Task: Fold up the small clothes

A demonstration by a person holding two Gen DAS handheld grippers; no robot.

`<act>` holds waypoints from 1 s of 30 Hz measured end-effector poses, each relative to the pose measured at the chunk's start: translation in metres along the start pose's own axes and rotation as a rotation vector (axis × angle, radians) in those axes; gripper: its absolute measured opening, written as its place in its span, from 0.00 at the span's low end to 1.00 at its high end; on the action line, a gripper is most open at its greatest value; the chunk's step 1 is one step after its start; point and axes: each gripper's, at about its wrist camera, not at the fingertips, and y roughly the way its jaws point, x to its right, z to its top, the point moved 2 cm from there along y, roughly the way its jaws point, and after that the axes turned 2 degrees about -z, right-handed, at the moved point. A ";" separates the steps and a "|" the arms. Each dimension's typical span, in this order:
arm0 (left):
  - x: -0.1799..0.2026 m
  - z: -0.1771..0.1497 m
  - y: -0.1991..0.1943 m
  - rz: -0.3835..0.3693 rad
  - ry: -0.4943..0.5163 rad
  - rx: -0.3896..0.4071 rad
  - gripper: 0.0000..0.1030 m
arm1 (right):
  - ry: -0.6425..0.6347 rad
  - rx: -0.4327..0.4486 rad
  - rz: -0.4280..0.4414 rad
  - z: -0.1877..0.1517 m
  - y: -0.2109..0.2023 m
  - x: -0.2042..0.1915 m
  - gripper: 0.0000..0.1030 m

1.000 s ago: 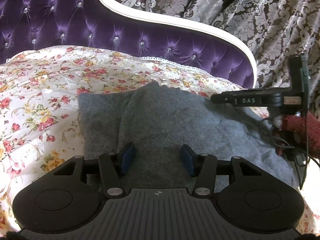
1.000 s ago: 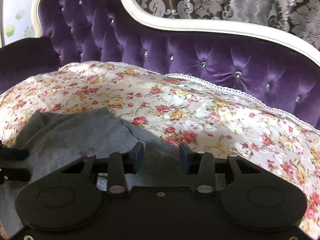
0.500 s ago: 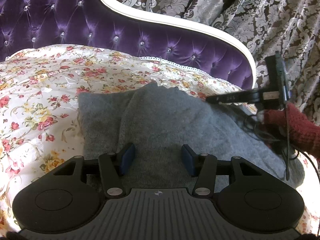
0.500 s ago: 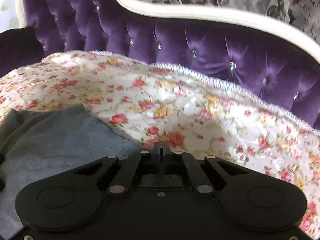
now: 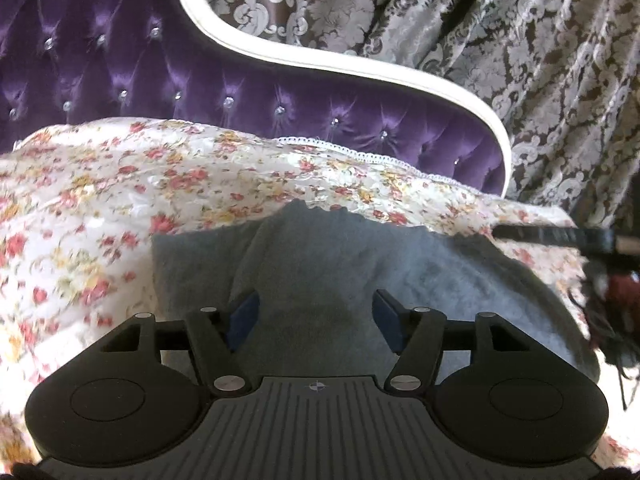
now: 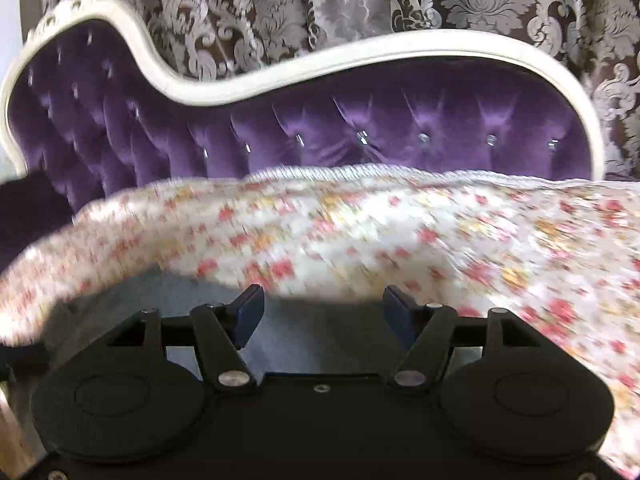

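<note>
Grey knit garment [image 5: 320,264]: lying partly folded at centre frame on a floral cover [image 5: 100,200], over a purple tufted sofa [image 5: 120,72]. Left claw [image 5: 316,316]: spread wide above the garment, holding nothing. Right claw [image 6: 324,312]: likewise wide apart and empty, at lower centre over the garment's edge.

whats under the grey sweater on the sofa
The grey sweater lies on a floral cover that spreads out past its edges over the purple sofa. What lies directly beneath the knit is hidden. Both claws hover open above it, left claw, right claw.
</note>
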 end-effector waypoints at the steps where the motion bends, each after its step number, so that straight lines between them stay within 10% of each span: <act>1: 0.001 0.002 0.005 0.009 0.012 -0.008 0.59 | -0.024 -0.009 -0.004 -0.006 -0.003 -0.003 0.67; 9: -0.024 -0.008 0.028 0.151 0.031 -0.075 0.59 | -0.042 -0.081 -0.162 -0.044 0.004 0.027 0.68; 22: -0.020 -0.011 0.029 0.158 0.064 -0.075 0.61 | -0.045 -0.005 -0.082 -0.011 0.020 0.026 0.63; 30: -0.021 -0.011 0.029 0.147 0.063 -0.069 0.61 | -0.119 -0.089 -0.081 -0.005 0.057 0.007 0.36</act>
